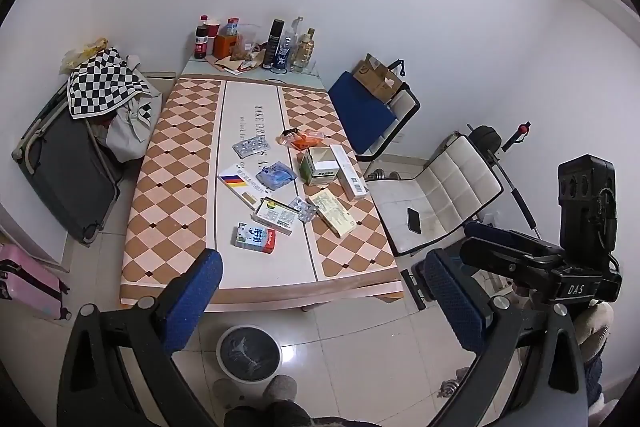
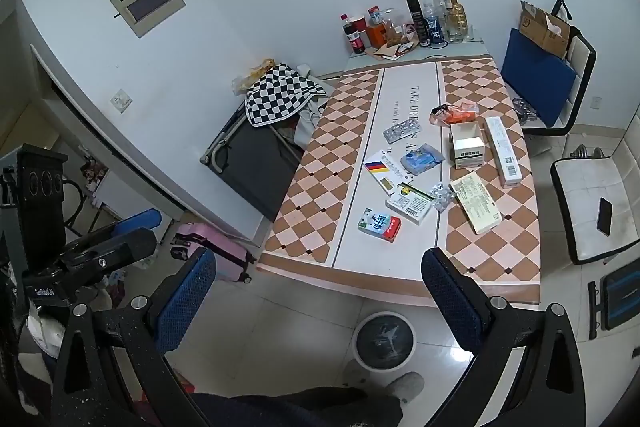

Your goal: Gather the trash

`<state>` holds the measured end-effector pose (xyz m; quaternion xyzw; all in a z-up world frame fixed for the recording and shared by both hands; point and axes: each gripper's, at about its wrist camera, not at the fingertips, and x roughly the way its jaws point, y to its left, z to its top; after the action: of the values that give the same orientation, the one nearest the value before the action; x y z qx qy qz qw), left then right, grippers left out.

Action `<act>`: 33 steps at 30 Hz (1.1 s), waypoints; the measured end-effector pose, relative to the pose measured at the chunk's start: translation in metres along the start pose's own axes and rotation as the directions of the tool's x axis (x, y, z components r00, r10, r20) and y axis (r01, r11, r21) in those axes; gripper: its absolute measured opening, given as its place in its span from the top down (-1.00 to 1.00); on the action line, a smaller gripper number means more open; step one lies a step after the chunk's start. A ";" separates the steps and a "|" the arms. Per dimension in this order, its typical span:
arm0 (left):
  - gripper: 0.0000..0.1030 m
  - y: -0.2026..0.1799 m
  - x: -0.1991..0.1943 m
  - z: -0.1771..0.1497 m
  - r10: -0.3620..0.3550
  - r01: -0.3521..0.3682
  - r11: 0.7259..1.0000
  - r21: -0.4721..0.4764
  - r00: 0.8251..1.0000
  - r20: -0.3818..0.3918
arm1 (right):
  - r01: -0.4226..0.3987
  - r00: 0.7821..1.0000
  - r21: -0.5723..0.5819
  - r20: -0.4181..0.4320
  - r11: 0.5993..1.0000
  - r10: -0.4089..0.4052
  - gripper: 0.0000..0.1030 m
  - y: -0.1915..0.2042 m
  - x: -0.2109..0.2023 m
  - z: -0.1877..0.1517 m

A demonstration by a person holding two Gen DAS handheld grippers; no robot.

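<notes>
Left gripper (image 1: 320, 307): jaws spread wide with nothing between them, held off the near edge of the table, tilted down toward it.
Suitcase (image 1: 28, 279): pink, on the floor at far left.
Checkered cloth (image 1: 106, 83): black and white, draped over a dark folded frame left of the table.
Table (image 1: 168, 187): covered in a brown and pink diamond pattern with a white strip down the middle.
Milk carton (image 1: 255, 237): small, blue, white and red, lying nearest the front edge.
Striped box (image 1: 240, 187): flat, with black, red and yellow bands, on the white strip.
Blister packs: 1 (image 1: 252, 147) farther back, 1 (image 1: 303, 207) beside the green-marked box (image 1: 276, 215).
Blue packet (image 1: 276, 175): crumpled, mid-table.
Orange wrapper (image 1: 304, 139): behind an open white carton (image 1: 320, 165).
Long boxes: 1 white (image 1: 348, 173), 1 yellowish (image 1: 333, 213), toward the right edge.
Bottles (image 1: 280, 45): clustered upright at the far end.
Bin (image 1: 249, 353): round, dark-lined, on the floor just below the table's front edge.
Chair (image 1: 440, 195): white, right of the table, with a phone (image 1: 414, 220) on its seat.
Right gripper (image 2: 320, 299): jaws equally wide and empty, aimed down at the table front.
</notes>
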<state>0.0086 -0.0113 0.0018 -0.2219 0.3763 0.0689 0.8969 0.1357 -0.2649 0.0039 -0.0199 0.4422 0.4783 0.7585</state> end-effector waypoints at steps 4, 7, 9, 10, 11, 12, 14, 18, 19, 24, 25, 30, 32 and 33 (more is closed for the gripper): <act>-1.00 -0.001 -0.002 0.003 -0.003 0.003 1.000 0.003 1.000 -0.002 | -0.006 1.000 -0.005 -0.002 1.000 0.006 -1.00 -0.001 -0.001 -0.001; -1.00 -0.003 -0.001 0.003 -0.001 0.001 1.000 0.003 1.000 -0.004 | -0.007 1.000 -0.007 -0.004 1.000 0.007 -1.00 0.001 0.001 -0.001; -1.00 -0.003 -0.001 0.003 -0.002 0.002 1.000 0.004 1.000 -0.005 | -0.009 1.000 -0.007 -0.003 1.000 0.009 -1.00 0.002 0.001 -0.001; -1.00 -0.004 -0.001 0.004 -0.002 0.002 1.000 0.005 1.000 -0.006 | -0.006 1.000 -0.005 -0.002 1.000 0.006 -1.00 0.001 0.001 -0.001; -1.00 -0.004 -0.001 0.003 -0.002 0.002 1.000 0.006 1.000 -0.005 | -0.006 1.000 -0.005 -0.003 1.000 0.006 -1.00 0.002 0.002 -0.001; -1.00 -0.004 -0.001 0.004 -0.001 0.001 1.000 0.006 1.000 -0.005 | -0.008 1.000 -0.005 -0.003 1.000 0.008 -1.00 0.001 0.001 -0.001; -1.00 -0.002 -0.001 0.003 -0.003 0.003 1.000 0.005 1.000 -0.004 | -0.007 1.000 -0.004 -0.002 1.000 0.007 -1.00 0.001 0.000 0.000; -1.00 -0.002 -0.001 0.004 -0.003 0.003 1.000 0.005 1.000 -0.004 | -0.011 1.000 -0.003 -0.004 1.000 0.011 -1.00 0.002 0.001 -0.001; -1.00 -0.003 -0.001 0.004 -0.002 0.002 1.000 0.005 1.000 -0.004 | -0.012 1.000 -0.003 -0.006 1.000 0.012 -1.00 0.001 0.001 0.000; -1.00 -0.003 -0.002 0.004 -0.003 0.003 1.000 0.005 1.000 -0.003 | -0.014 1.000 -0.007 -0.010 1.000 0.014 -1.00 0.003 0.002 0.003; -1.00 -0.002 -0.002 0.003 -0.004 0.004 1.000 0.005 1.000 -0.004 | -0.014 1.000 -0.006 -0.011 1.000 0.014 -1.00 0.003 0.003 0.004; -1.00 -0.003 -0.001 0.004 -0.004 0.004 1.000 0.005 1.000 -0.004 | -0.013 1.000 -0.005 -0.010 1.000 0.013 -1.00 0.004 0.003 0.004; -1.00 -0.001 -0.002 0.003 -0.002 0.002 1.000 0.006 1.000 -0.003 | -0.015 1.000 -0.004 -0.009 1.000 0.015 -1.00 0.003 0.003 0.004; -1.00 -0.003 -0.001 0.003 -0.002 0.003 1.000 0.006 1.000 -0.003 | -0.015 1.000 -0.004 -0.010 1.000 0.015 -1.00 0.003 0.003 0.004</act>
<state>0.0108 -0.0122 0.0056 -0.2196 0.3775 0.0662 0.8971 0.1365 -0.2591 0.0058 -0.0206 0.4449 0.4848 0.7528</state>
